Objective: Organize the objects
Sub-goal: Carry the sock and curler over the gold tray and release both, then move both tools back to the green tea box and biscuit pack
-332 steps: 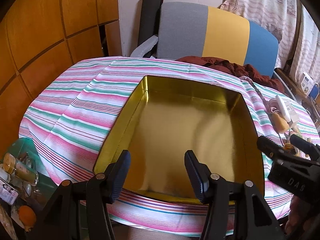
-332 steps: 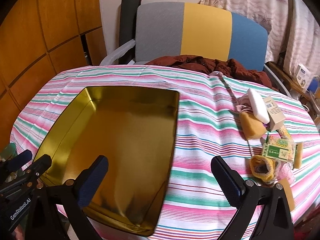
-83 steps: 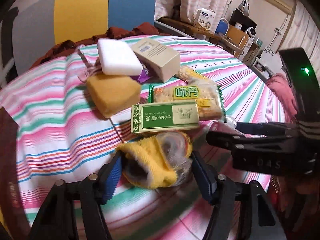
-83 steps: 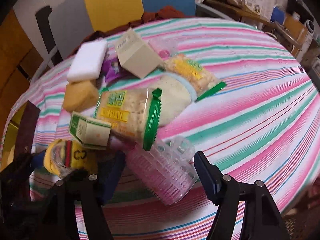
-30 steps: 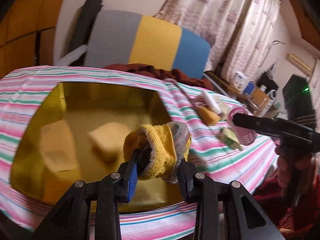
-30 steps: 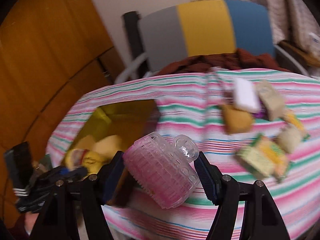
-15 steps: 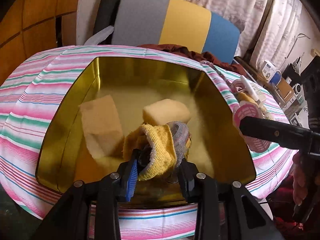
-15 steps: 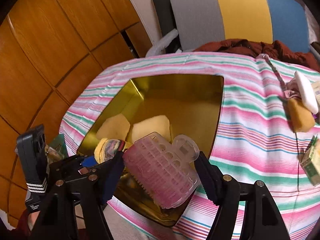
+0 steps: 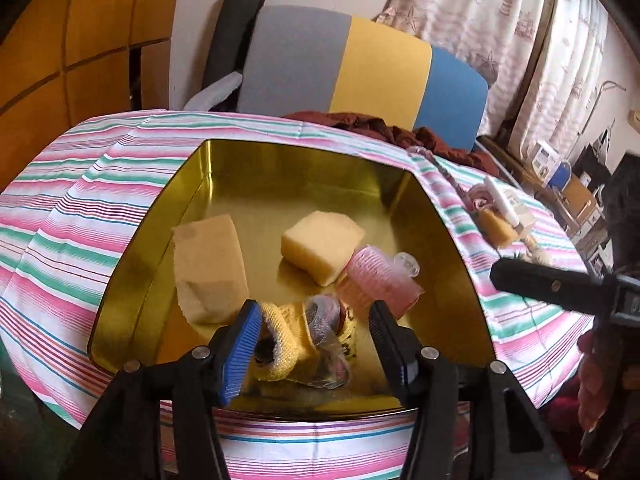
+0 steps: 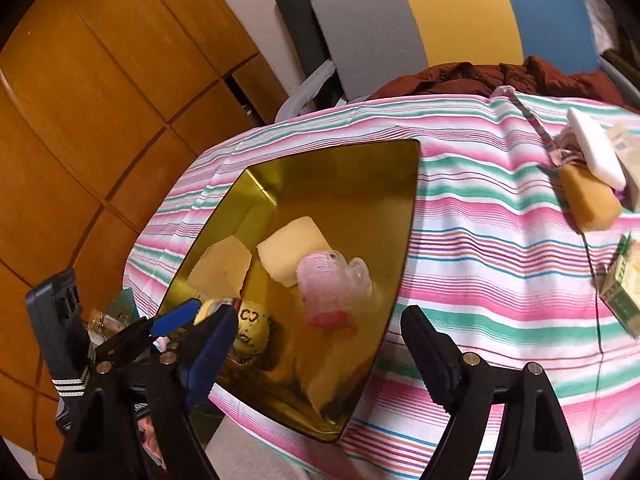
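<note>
Both grippers have just been opening: the left gripper (image 9: 316, 344) now stands apart around the yellow sock bundle (image 9: 296, 340), lying in the gold tin (image 9: 132, 272). Right gripper (image 10: 316, 344) gapes wide, empty; the pink hair roller (image 9: 378, 276), released, lies in the tin beside a sponge (image 9: 320, 244).

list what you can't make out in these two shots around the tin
- Pink roller: motion-blurred in the right wrist view; whether it has landed is unclear.
- Yellow sock: its near end is hidden behind the left gripper fingers in the left wrist view.
- Tin: its near wall is hidden behind both grippers.
- Green box: cut off by the right edge of the right wrist view.
- Right gripper: only one finger shows in the left wrist view.
</note>
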